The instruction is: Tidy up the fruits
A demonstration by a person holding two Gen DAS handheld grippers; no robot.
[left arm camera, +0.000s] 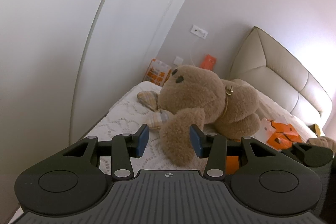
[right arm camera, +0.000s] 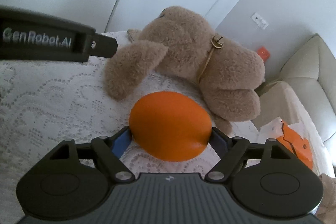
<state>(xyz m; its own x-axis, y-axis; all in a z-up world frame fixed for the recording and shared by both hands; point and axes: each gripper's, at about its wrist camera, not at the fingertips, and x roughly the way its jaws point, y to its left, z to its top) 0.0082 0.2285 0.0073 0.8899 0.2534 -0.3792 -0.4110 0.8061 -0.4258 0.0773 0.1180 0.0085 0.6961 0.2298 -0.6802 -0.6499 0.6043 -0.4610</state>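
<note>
My right gripper [right arm camera: 170,135] is shut on an orange [right arm camera: 170,125] and holds it just above the white lace bedspread [right arm camera: 52,98], in front of a brown plush toy [right arm camera: 189,56]. My left gripper [left arm camera: 169,140] is open over the bed. The plush toy's paw [left arm camera: 180,138] lies between its blue pads [left arm camera: 141,140], which do not press it. The left gripper's body shows in the right wrist view [right arm camera: 52,43] at the far left. An orange-and-white bag [right arm camera: 294,148] lies at the right; it also shows in the left wrist view [left arm camera: 281,135].
The plush toy [left arm camera: 210,98] lies across the bed. A beige padded headboard [left arm camera: 283,77] stands at the right. Orange packages [left arm camera: 157,75] stand by the wall behind the bed. A small checked cushion [left arm camera: 149,98] lies at the bed's far left.
</note>
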